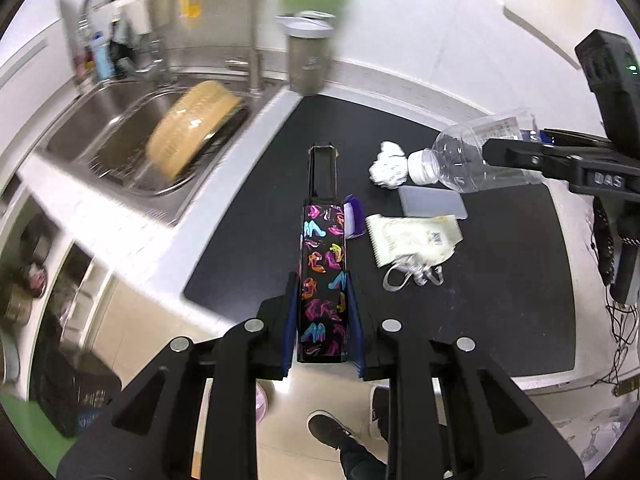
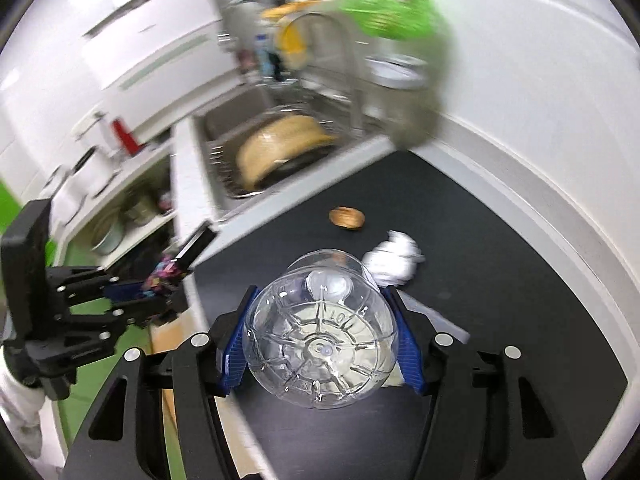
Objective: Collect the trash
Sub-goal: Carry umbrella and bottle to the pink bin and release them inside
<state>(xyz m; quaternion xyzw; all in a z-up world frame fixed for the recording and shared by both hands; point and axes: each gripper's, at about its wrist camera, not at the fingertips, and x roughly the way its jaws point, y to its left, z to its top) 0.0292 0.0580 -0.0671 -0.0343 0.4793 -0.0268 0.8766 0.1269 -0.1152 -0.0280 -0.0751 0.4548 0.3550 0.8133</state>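
right gripper (image 2: 320, 344) clamps our clear bottle (image 2: 320, 332) above mat's near edge | left gripper (image 1: 322, 320) pinches patterned bag (image 1: 322, 280) flat | we open bag mouth first, drop cap-first

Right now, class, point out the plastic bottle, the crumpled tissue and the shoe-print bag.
plastic bottle (image 2: 320, 336): right wrist view, on its ribbed base.
crumpled tissue (image 1: 388, 166): left wrist view, on its middle.
shoe-print bag (image 1: 322, 280): left wrist view, on its printed side.

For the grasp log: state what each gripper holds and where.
Left gripper: patterned bag, pinched at its near end. Right gripper: clear plastic bottle, clamped around its base end.
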